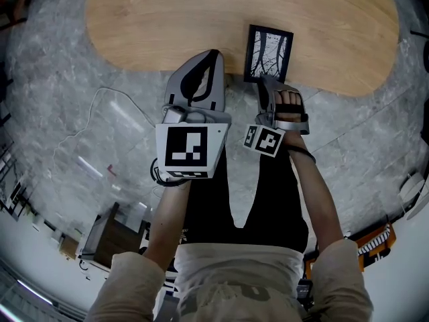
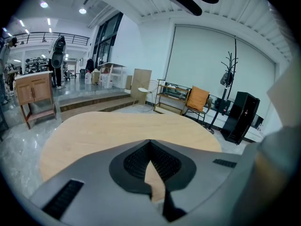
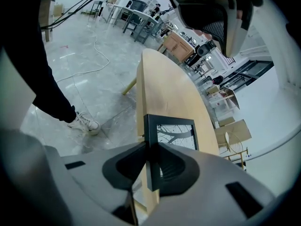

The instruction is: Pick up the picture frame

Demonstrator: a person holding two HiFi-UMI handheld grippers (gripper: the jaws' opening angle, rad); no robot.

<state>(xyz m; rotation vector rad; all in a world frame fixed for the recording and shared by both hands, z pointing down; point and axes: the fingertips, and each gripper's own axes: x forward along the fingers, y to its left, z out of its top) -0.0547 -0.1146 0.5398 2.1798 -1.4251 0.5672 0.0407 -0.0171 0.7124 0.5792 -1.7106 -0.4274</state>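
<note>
Grey marbled floor [image 1: 74,72] spreads all round a pale wooden table [image 1: 167,19] with rounded ends, and I stand at its long near edge. A thin white cable [image 1: 110,96] trails over the floor off the table's left end.

The picture frame [image 1: 268,52], black-edged with a print of dark branching lines on white, sits at the table's near edge, right of its middle. My right gripper [image 1: 267,83] reaches to the table from my side and has its jaws clamped on the frame's black border; in the right gripper view the frame [image 3: 173,134] stands between the pads [image 3: 176,166], its border pinched where the tips meet. I cannot tell whether the frame touches the wood. My shoe [image 3: 83,123] shows on the floor beside the table.

My left gripper [image 1: 214,56] hovers over the table's near edge, just left of the frame and apart from it. Its jaws are pressed together with nothing between them; beyond their tips [image 2: 150,143] lies bare tabletop [image 2: 122,128].
</note>
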